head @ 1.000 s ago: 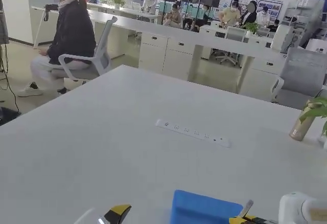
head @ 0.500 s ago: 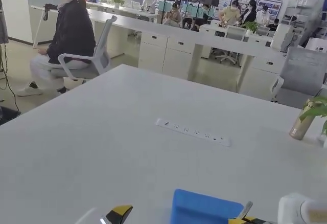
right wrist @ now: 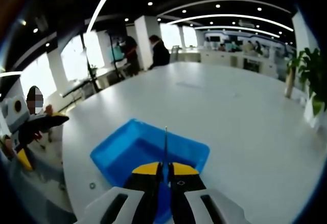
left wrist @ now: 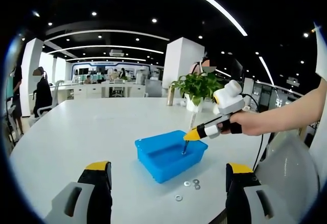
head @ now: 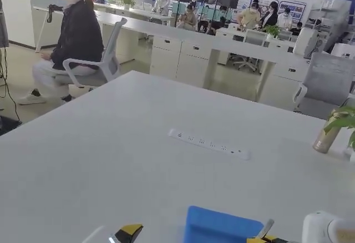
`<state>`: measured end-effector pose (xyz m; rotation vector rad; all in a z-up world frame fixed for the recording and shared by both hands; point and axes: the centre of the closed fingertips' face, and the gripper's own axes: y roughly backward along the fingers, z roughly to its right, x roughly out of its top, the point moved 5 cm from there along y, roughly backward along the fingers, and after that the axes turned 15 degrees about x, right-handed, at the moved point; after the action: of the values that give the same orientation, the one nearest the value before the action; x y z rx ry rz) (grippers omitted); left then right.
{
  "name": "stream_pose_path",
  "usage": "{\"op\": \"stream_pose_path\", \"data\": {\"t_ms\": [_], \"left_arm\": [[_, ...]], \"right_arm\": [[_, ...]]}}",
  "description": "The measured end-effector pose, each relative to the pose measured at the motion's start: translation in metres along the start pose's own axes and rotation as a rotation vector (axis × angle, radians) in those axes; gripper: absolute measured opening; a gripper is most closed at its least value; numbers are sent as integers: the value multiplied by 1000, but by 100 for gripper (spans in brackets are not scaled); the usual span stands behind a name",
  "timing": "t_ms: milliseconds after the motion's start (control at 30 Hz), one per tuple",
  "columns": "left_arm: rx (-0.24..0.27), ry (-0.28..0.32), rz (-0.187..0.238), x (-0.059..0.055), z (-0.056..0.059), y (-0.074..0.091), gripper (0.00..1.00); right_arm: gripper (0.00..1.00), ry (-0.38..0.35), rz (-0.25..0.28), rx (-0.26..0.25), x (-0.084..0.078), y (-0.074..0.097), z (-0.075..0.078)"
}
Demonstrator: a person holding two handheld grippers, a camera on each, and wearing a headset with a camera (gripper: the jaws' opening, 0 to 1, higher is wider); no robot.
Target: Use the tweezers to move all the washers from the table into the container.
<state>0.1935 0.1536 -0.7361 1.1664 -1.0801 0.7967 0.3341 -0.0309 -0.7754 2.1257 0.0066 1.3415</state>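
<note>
A blue container [left wrist: 171, 152] sits on the white table [left wrist: 92, 132], also seen at the bottom of the head view as the container [head: 222, 226]. Three small washers [left wrist: 187, 183] lie on the table just beside its near corner; one washer [right wrist: 92, 185] appears left of the container [right wrist: 138, 147]. My right gripper [right wrist: 165, 169] is shut on thin metal tweezers [right wrist: 165, 137], whose tip points down over the container. The right gripper [left wrist: 204, 131] hangs above the container's right part. My left gripper [left wrist: 168, 169] is open, jaws wide, nothing between them. I cannot tell if the tweezers hold a washer.
A white power strip [head: 208, 143] lies mid-table. A potted plant [left wrist: 196, 88] and a metal bottle [head: 327, 132] stand at the far right edge. A person sits on a white chair [head: 94, 60] beyond the table's left corner. Other desks with people fill the background.
</note>
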Motion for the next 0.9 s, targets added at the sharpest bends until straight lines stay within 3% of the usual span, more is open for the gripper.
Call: {"op": "stream_pose_path", "data": {"t_ms": [500,700,900], "left_arm": [[-26,12,-11,-1,3,-1,95],[-23,6,-19,-2,3,-1,95],[-37,24,-31,-4,4,-1,94]], "right_arm": [[3,17,62,38,14,18,-30],[3,28,123,59,26,32,-45],[4,14,148,104,27,32,-55]]}}
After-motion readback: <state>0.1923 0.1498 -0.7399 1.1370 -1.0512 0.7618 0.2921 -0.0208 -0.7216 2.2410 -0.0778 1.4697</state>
